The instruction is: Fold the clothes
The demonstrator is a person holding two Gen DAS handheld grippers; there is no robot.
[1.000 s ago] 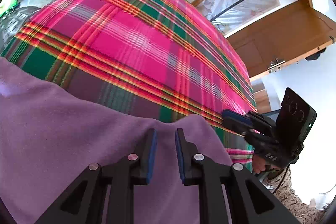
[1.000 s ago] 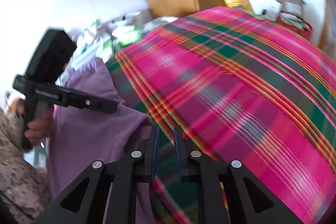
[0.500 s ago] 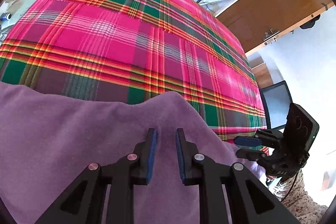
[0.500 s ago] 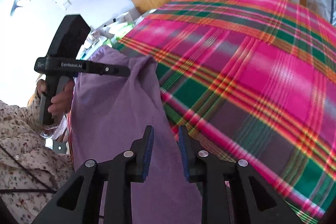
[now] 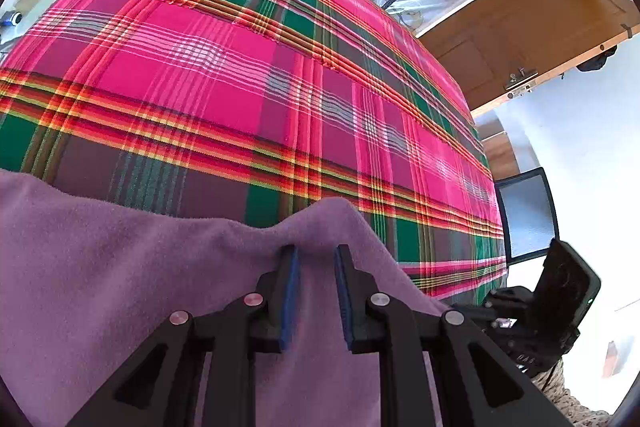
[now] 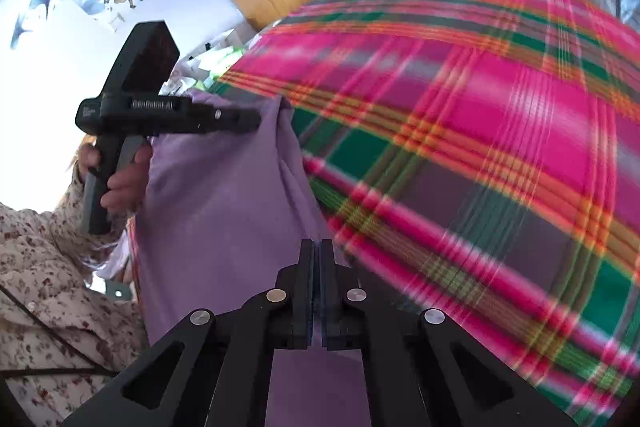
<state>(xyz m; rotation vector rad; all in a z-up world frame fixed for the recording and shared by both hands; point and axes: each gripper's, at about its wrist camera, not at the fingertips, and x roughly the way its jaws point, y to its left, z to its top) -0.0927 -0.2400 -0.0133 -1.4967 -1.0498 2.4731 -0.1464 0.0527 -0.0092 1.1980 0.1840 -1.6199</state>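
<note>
Right gripper [image 6: 317, 251] now clamped on purple garment [image 6: 224, 211], plaid bedspread [image 6: 480, 131] beyond

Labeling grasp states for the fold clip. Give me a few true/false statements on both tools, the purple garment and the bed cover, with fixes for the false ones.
1. The right tool is shut on the purple garment. True.
2. The left tool has its fingers pressed fully together. False: a gap shows between its blue pads, with purple cloth under them.
3. The cover on the bed is plain white. False: it is a pink, green and orange plaid bedspread.
4. The left tool shows in the right wrist view, its tip at the garment's upper edge. True.
</note>
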